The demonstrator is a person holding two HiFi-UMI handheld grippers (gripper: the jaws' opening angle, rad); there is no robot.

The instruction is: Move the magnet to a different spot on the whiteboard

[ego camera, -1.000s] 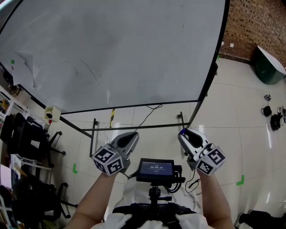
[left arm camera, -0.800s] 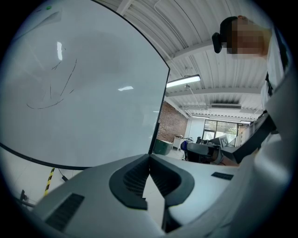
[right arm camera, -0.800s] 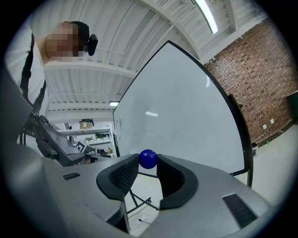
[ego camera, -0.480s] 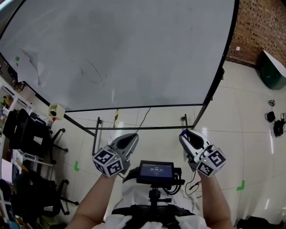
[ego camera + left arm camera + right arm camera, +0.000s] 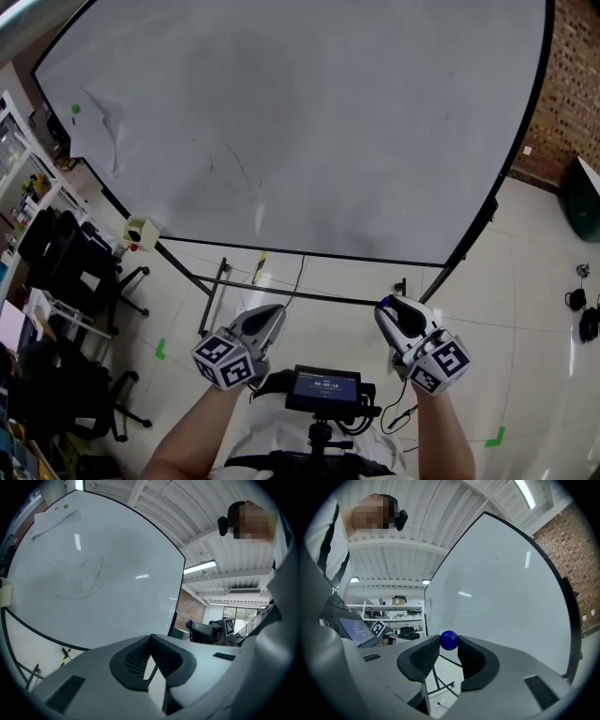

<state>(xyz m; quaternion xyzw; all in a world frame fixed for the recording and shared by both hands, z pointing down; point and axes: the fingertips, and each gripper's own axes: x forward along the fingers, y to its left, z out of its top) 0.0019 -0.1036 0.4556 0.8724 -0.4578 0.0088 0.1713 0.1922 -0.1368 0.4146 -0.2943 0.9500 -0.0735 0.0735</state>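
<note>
A small blue ball magnet [image 5: 449,640] sits pinched between the tips of my right gripper [image 5: 449,643], which is shut on it. In the head view the right gripper [image 5: 384,306] is held low, in front of the person's body, with the magnet [image 5: 382,302] a blue speck at its tip. The big whiteboard [image 5: 328,122] stands ahead, well apart from both grippers. My left gripper [image 5: 271,312] is level with the right one; its jaws [image 5: 151,641] meet at the tips with nothing between them. A green magnet [image 5: 75,109] pins a paper [image 5: 101,120] at the board's upper left.
Black office chairs [image 5: 66,272] crowd the left side. A small box [image 5: 139,232] hangs at the board's lower left corner, above the stand's metal legs [image 5: 281,292]. A screen [image 5: 323,387] is mounted between the grippers. Brick wall [image 5: 574,94] and floor cables [image 5: 589,323] lie to the right.
The head view has swung up and left, so the whiteboard now fills more of it. Both grippers stay low beside the screen, and the right one keeps the blue magnet.
</note>
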